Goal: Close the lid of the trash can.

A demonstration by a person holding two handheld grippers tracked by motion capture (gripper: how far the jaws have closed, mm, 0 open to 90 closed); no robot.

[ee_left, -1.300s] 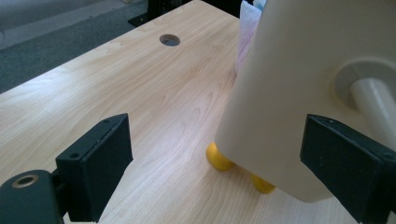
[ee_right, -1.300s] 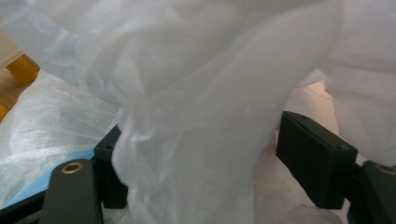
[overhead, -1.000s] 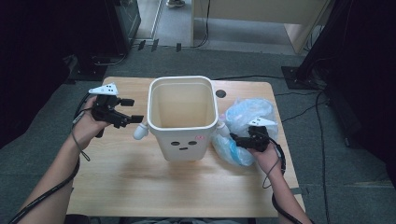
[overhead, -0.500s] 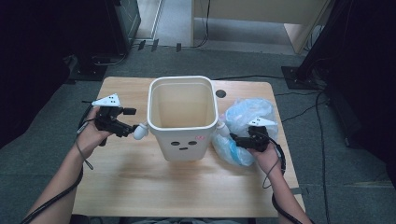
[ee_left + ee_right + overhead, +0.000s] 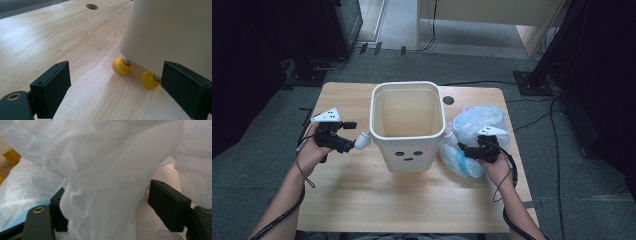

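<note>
Nearest the person, both forearms come in over the bare front of the wooden table (image 5: pixel 377 200). The left gripper (image 5: pixel 348 141) is low at the left side of the white bin (image 5: pixel 408 125), its jaws standing wide apart with nothing between them; in the left gripper view the jaws frame bare wood, and the bin's cream wall rises just beyond the right jaw, resting on two small yellow feet (image 5: pixel 121 66) that sit on the tabletop. In the high view a small white knob (image 5: pixel 362 141) juts from the bin's left side just beyond the jaw tips; whether they touch it cannot be told. On the other side the right gripper (image 5: pixel 468 151) reaches into the crumpled plastic bag (image 5: pixel 474 130), a pale blue and white heap lying on the table against the bin's right wall. In the right gripper view its jaws are well apart with a thick fold of the thin film bunched between them and draped over them, so the film hides most of what lies ahead; whether the pads actually press on it cannot be told. The bin stands upright at the middle of the table, its mouth open and its inside bare. Behind it, a dark round hole (image 5: pixel 448 100) is set in the tabletop near the far edge, and beyond the table lie grey floor and black cables.
</note>
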